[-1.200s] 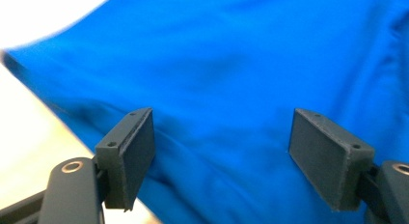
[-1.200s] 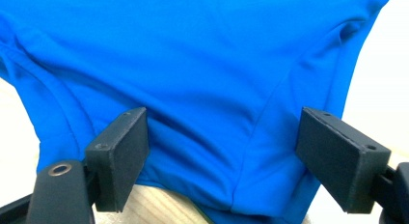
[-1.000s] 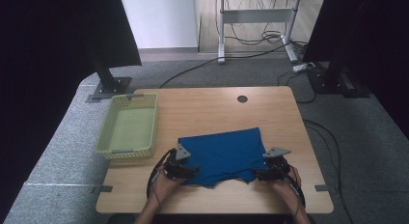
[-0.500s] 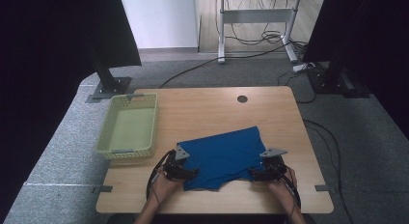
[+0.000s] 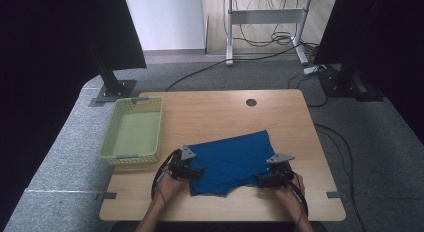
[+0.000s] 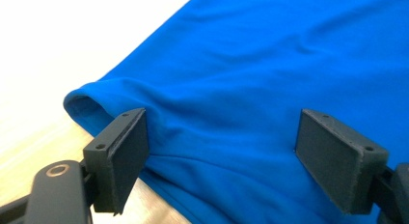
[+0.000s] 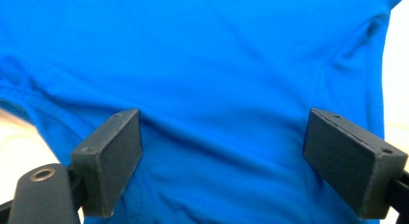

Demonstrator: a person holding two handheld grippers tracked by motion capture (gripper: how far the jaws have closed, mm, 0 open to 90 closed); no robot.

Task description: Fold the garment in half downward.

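Note:
A blue garment lies spread flat on the near half of the wooden table. My left gripper is at its near left corner, jaws wide apart. In the left gripper view, the folded hem of the blue cloth lies between and under the open left gripper. My right gripper sits at the garment's near right edge. Its jaws have just been opening. In the right gripper view, the blue fabric lies slack between the open right gripper, and the pads do not pinch it.
A pale green plastic basket stands on the table's left side, next to my left hand. A round cable hole is near the far edge. Black stands and cables are on the floor beyond the table.

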